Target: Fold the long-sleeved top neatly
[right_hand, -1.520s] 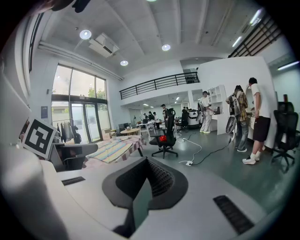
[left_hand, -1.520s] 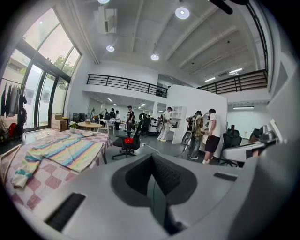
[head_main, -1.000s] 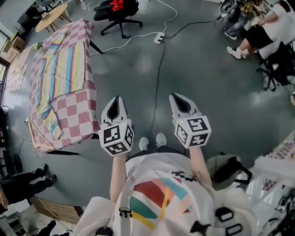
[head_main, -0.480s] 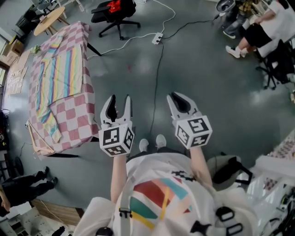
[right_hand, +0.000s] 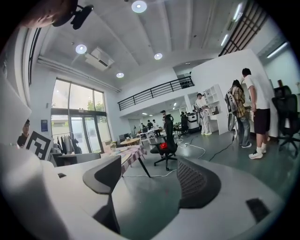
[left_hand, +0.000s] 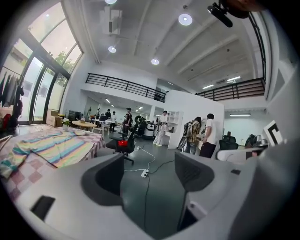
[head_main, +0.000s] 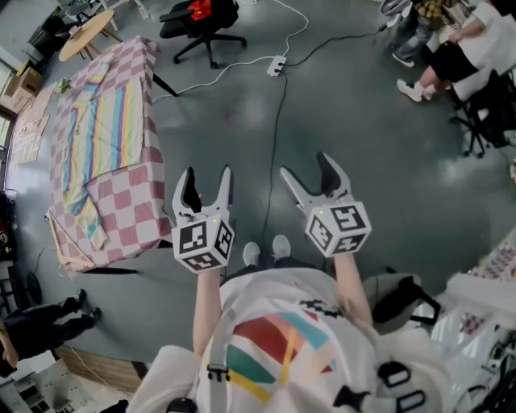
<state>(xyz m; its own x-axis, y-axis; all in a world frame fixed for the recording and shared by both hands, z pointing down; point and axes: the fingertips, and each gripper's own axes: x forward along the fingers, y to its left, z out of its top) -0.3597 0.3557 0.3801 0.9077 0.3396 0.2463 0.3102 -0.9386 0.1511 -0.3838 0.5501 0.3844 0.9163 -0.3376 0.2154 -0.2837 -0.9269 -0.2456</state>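
A rainbow-striped long-sleeved top (head_main: 105, 129) lies spread flat on a table with a pink checked cloth (head_main: 137, 202), at the left of the head view. The left gripper view shows the top (left_hand: 51, 147) at its left edge. I hold both grippers in the air over the grey floor, to the right of the table and apart from it. My left gripper (head_main: 208, 171) is open, its jaws having just been opening, with nothing between them (left_hand: 150, 173). My right gripper (head_main: 305, 165) is likewise open after just opening, and it is empty (right_hand: 150, 180).
A black office chair with something red on it (head_main: 205, 20) stands beyond the table. A power strip (head_main: 279, 66) and its cable run across the floor ahead. Seated people (head_main: 451, 48) are at the far right, a round wooden table (head_main: 89, 28) far left, a bag (head_main: 403, 298) beside me.
Both grippers went from shut to open: the left began spreading first, then the right. The hands stayed roughly where they were over the floor.
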